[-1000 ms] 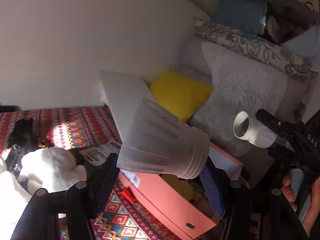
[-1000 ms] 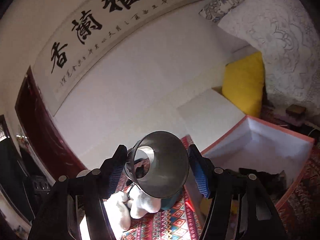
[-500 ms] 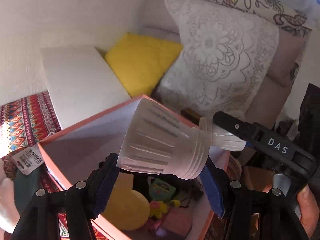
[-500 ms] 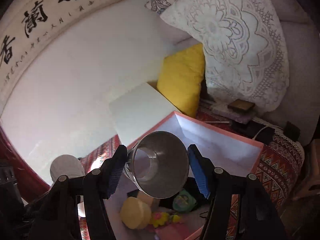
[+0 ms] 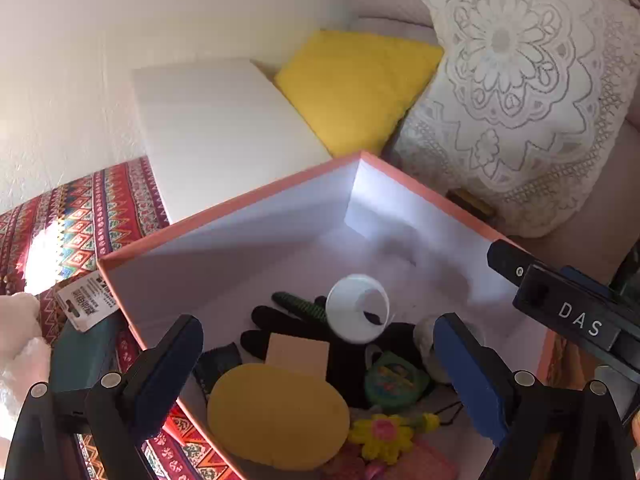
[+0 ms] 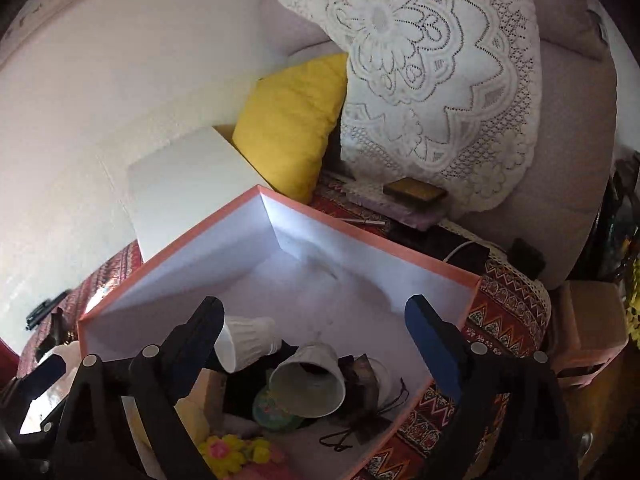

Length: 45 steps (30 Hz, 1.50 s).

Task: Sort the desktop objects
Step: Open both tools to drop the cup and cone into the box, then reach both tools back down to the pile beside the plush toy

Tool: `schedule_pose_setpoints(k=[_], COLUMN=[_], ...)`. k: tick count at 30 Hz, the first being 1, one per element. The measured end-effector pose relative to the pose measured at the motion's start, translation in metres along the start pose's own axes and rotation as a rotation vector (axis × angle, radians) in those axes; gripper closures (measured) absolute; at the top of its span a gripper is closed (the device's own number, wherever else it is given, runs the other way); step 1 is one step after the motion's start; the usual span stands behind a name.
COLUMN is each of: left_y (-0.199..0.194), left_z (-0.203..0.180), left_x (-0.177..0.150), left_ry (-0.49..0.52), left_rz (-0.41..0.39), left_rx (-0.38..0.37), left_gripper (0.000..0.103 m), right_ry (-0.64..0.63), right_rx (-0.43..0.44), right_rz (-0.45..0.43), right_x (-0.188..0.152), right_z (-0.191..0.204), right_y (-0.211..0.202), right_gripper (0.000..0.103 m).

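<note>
Now two white ribbed plastic cups (image 6: 250, 340) (image 6: 310, 378) lie tipped on the clutter inside the salmon-edged white cardboard box (image 6: 372, 256), beside a yellow oval sponge (image 5: 278, 416). Both the left gripper (image 5: 316, 364) and right gripper (image 6: 316, 344) hang wide and empty above. Lift them straight up, clear of the rim.

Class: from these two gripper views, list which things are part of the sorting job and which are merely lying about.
Job: pink box, ribbed white cup, second cup, yellow sponge, flower toy.

Lying about: yellow cushion, lace pillow, white board, patterned cloth.
</note>
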State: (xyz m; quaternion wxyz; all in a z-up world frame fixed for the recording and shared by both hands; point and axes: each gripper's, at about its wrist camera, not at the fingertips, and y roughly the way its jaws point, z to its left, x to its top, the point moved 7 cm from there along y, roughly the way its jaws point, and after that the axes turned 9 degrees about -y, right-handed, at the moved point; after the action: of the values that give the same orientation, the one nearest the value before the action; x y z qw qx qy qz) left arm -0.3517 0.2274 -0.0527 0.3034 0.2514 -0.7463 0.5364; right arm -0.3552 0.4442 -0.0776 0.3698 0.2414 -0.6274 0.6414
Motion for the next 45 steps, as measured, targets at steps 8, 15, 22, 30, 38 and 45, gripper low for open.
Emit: schedule_pose_setpoints(k=[8, 15, 22, 30, 38, 45], left_y=[-0.013, -0.033, -0.061, -0.095, -0.135, -0.208], left_z=[0.012, 0.033, 0.066, 0.121, 0.195, 0.315], left_x=[-0.004, -0.006, -0.006, -0.007, -0.018, -0.041], left_ry=[-0.01, -0.032, -0.071, -0.14, -0.221, -0.268], left_rz=[-0.01, -0.027, -0.06, -0.104, -0.139, -0.192], left_rx=[0.003, 0.018, 0.043, 0.084, 0.129, 0.262], left_gripper=[0.006, 0.006, 0.006, 0.006, 0.006, 0.006], right_ry=[-0.044, -0.086, -0.128, -0.198, -0.284, -0.312], right_rx=[0.0, 0.014, 0.03, 0.06, 0.119, 0.366], right_rz=[-0.006, -0.01, -0.019, -0.031, -0.026, -0.019], right_x=[0.0, -0.001, -0.002, -0.006, -0.017, -0.027], right_z=[0.019, 0.046, 0.076, 0.124, 0.189, 0.263], right_y=[-0.008, -0.017, -0.028, -0.041, -0.051, -0.073], right_gripper=[0.009, 0.009, 0.009, 0.008, 0.008, 0.008])
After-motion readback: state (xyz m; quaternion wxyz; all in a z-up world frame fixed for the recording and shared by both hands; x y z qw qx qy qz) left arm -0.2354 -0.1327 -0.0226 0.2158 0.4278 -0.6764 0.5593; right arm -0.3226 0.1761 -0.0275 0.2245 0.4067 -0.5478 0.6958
